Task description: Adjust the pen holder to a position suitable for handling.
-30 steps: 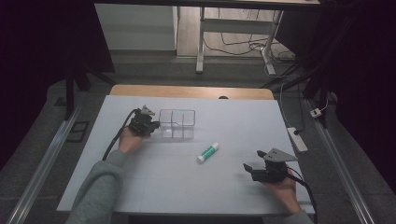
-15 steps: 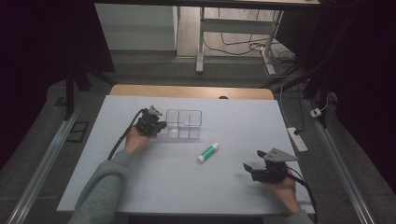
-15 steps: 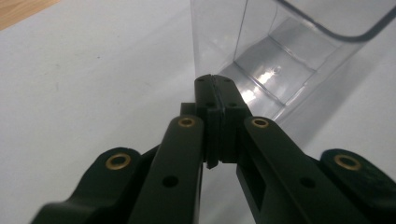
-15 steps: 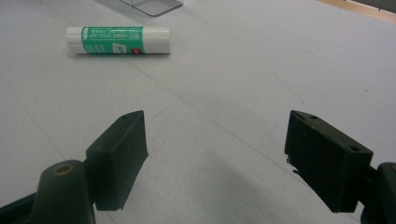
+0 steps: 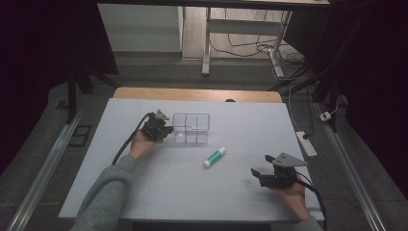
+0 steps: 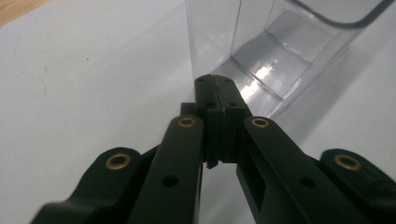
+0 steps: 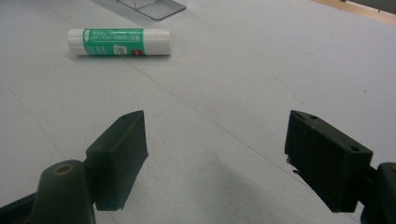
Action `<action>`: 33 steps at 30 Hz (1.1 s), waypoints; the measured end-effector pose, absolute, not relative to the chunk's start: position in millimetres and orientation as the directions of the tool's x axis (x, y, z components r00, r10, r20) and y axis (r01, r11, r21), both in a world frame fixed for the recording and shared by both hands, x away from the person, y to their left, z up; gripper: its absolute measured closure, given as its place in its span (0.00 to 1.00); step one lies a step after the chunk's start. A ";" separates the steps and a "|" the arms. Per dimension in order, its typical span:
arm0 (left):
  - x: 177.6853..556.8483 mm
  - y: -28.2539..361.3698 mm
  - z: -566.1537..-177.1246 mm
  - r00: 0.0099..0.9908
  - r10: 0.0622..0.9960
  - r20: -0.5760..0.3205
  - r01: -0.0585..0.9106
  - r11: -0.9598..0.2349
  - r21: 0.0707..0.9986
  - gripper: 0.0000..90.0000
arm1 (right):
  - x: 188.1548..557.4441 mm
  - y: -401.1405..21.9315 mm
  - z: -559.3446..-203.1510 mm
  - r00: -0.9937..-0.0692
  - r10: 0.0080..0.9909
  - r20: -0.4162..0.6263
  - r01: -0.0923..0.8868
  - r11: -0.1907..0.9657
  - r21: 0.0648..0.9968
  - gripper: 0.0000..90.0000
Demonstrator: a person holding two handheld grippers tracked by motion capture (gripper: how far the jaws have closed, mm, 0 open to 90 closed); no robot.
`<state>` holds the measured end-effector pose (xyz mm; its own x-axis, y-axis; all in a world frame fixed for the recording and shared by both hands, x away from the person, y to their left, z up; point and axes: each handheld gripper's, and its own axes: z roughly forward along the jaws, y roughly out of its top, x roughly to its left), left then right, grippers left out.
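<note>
Plastic organizer (image 5: 191, 128), clear and partitioned, touches closed left claw (image 6: 215, 95); right claw (image 7: 217, 154) gapes empty

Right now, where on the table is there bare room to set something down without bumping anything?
The near middle of the table, between the two forearms, is bare. So is the far right, beyond the glue stick. The far left corner is free too. It is crowded where the left gripper sits shut against the clear divided box. The right gripper rests open at the near right.

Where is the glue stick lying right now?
In the high view the glue stick lies on its side on the white table, just in front of the clear organizer box and apart from it, left of the right gripper.
</note>
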<state>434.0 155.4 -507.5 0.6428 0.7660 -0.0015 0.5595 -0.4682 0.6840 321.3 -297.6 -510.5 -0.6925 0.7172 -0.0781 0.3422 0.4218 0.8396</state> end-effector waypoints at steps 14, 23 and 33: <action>425.5 169.1 -503.7 0.640 0.768 -0.003 0.560 -0.464 0.686 0.98 | 320.3 -298.6 -508.9 -0.693 0.716 -0.077 0.337 0.417 0.844 0.23; 394.6 189.0 -492.0 0.622 0.783 -0.011 0.541 -0.421 0.728 0.79 | 319.8 -300.1 -506.3 -0.705 0.705 -0.078 0.323 0.417 0.850 0.23; 350.7 205.1 -484.2 0.619 0.784 -0.047 0.532 -0.374 0.759 0.50 | 320.1 -300.5 -503.7 -0.726 0.684 -0.076 0.299 0.413 0.860 0.23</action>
<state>350.7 205.1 -484.2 0.6189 0.7840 -0.0470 0.5321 -0.3744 0.7594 320.1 -300.5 -503.7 -0.7260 0.6835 -0.0761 0.2986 0.4129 0.8604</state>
